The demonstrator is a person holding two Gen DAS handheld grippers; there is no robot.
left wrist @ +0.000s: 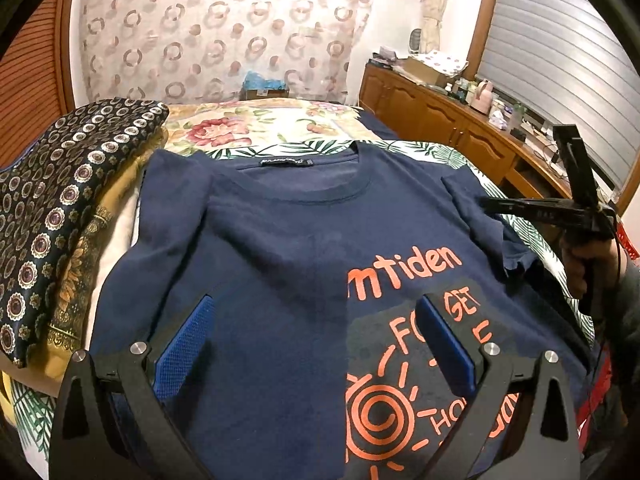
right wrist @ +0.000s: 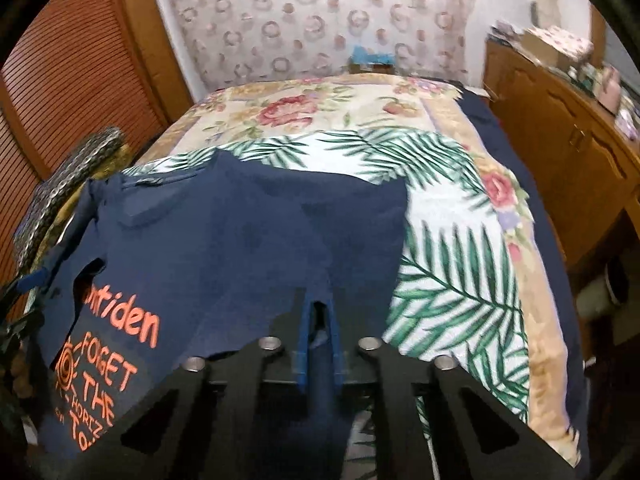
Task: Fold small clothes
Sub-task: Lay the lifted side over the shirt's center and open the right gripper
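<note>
Fingers pinch our navy shirt on the bed.
Our right gripper [right wrist: 320,320] clamps a fold of the shirt [left wrist: 280,248] near its sleeve; our left gripper [left wrist: 316,320] hovers wide apart over the orange print, on the leafy sheet [right wrist: 452,280].

1. The T-shirt [left wrist: 256,248] is navy blue, with orange lettering and an orange spiral sun printed on its front.
2. The left gripper [left wrist: 316,344] has a black frame and bright blue textured pads [left wrist: 184,344].
3. The right gripper [right wrist: 320,320] is likewise black with blue pads.
4. The folded cloth [left wrist: 60,208] is black, patterned with cream-ringed, maroon-centred circles; under it lies a gold cloth [left wrist: 80,280] with a dark ornamental border.
5. The bedspread [right wrist: 452,280] is white with green palm fronds; the further cover [right wrist: 296,112] is cream with pink roses.
6. The curtain [left wrist: 216,28] is pale, dotted with brownish-pink rings.
7. The cabinet [left wrist: 436,116] is warm brown wood.
</note>
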